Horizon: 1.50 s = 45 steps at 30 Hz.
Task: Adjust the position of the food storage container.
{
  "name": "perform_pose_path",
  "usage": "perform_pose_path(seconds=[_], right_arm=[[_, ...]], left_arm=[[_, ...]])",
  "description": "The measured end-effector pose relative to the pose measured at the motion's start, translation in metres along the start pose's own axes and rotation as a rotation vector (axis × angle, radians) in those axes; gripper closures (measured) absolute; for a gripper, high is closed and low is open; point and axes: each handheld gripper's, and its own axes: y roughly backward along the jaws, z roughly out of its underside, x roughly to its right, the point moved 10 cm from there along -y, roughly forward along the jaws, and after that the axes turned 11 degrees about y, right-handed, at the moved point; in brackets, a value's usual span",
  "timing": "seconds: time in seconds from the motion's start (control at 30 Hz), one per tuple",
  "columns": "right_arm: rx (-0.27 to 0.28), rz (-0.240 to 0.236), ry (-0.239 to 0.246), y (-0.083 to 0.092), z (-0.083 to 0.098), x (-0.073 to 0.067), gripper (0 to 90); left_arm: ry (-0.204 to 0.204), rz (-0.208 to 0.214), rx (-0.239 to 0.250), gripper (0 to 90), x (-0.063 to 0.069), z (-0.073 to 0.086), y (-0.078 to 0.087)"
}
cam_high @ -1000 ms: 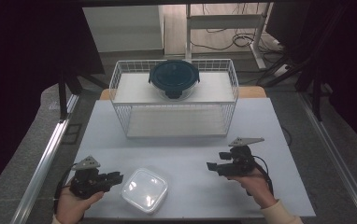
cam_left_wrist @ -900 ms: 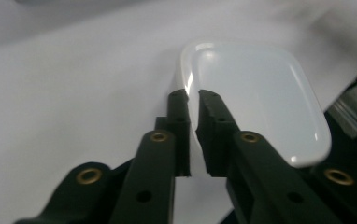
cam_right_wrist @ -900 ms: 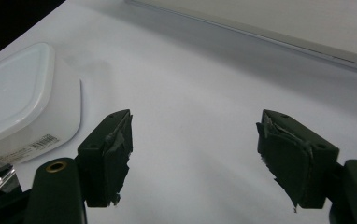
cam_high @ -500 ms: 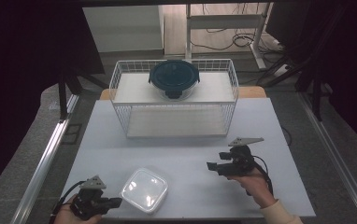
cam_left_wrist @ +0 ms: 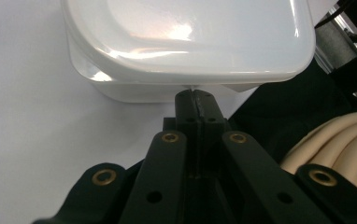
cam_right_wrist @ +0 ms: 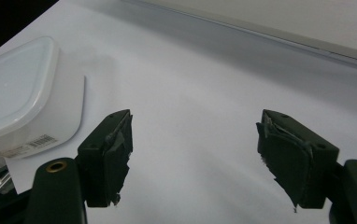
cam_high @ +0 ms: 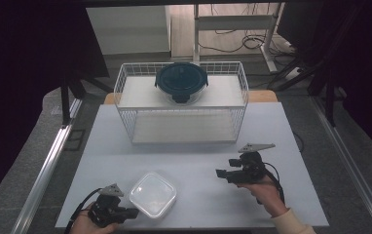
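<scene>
Two handheld grippers at a white table, a lidded white box between them.

The table carries a white wire basket at its far edge, holding a dark round container. The white box sits near the front edge, left of centre. The left gripper, jaws pressed together, touches the box's lid rim. The right gripper, near the front right corner, hangs spread wide, well apart from the box.

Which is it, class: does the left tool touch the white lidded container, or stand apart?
Touching. In the left gripper view the left tool's shut jaws meet the white container just beneath its lid rim, with no gap showing.
</scene>
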Motion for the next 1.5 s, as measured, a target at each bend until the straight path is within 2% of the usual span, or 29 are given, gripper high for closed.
perform_pose_path(seconds=[0.2,0.27,0.43,0.77,1.5], right_arm=[[-0.001,0.001,0.003,0.000,0.000,0.000,25.9],[0.000,0.001,-0.001,0.000,0.000,0.000,26.0],[0.003,0.005,-0.001,0.001,0.000,0.001,26.0],[0.012,0.007,-0.002,0.003,-0.001,0.002,26.2],[0.019,0.012,-0.007,0.005,-0.002,0.004,26.4]], left_arm=[[-0.006,0.010,0.008,90.0,0.001,-0.009,-0.005],[0.004,0.017,0.021,90.0,0.002,-0.011,-0.008],[-0.001,0.000,0.007,90.0,-0.002,-0.014,-0.010],[0.010,-0.016,0.027,90.0,-0.012,-0.031,-0.011],[0.019,-0.030,0.040,90.0,-0.015,-0.056,-0.023]])
